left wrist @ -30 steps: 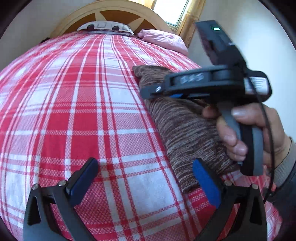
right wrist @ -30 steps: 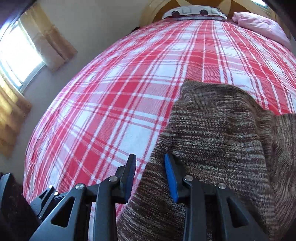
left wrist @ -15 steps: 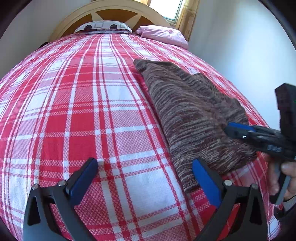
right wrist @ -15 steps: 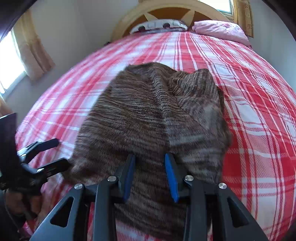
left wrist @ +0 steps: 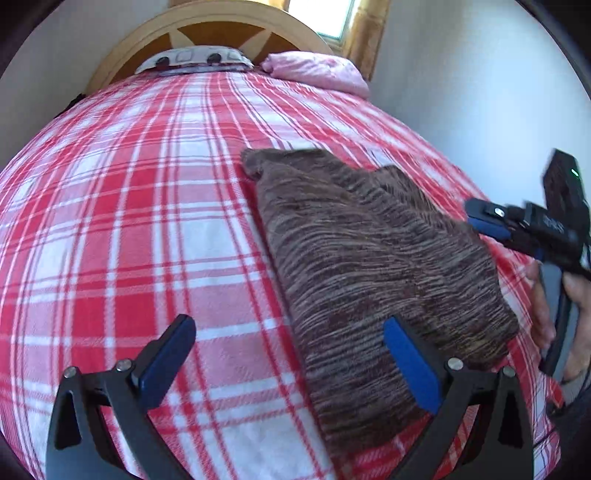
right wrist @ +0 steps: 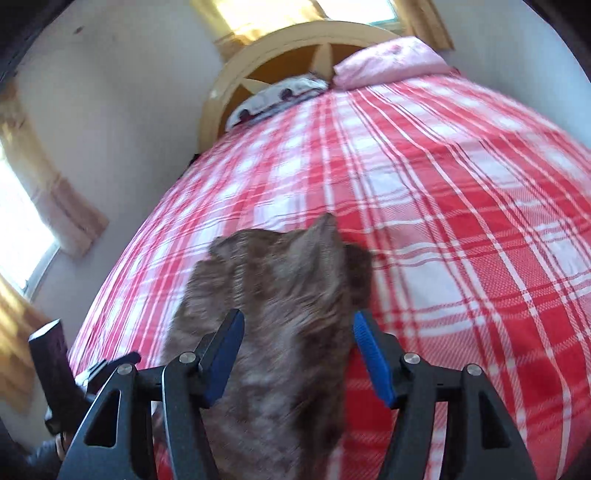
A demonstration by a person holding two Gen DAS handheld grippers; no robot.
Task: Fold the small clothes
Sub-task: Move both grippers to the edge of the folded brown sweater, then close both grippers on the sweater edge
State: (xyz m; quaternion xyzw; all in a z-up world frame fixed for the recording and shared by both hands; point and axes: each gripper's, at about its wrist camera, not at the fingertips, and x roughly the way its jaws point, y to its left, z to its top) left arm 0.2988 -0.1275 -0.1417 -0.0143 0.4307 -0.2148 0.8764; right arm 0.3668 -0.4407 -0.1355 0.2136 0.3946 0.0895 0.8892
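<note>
Two hand-held grippers stand released: the left hand-held gripper empty, the right hand-held gripper just opening astride the brown knit garment, folded at the bed's four o'clock. A withdrawing pad could snag the knit and undo the fold.

Wide bare room is left on the bedspread beside the sweater; passage at the far end is blocked by pillows and the headboard.

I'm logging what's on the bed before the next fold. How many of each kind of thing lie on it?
Brown knit garment: 1
Pink pillow: 1
White patterned pillow: 1
Red plaid bedspread: 1
Total: 4
</note>
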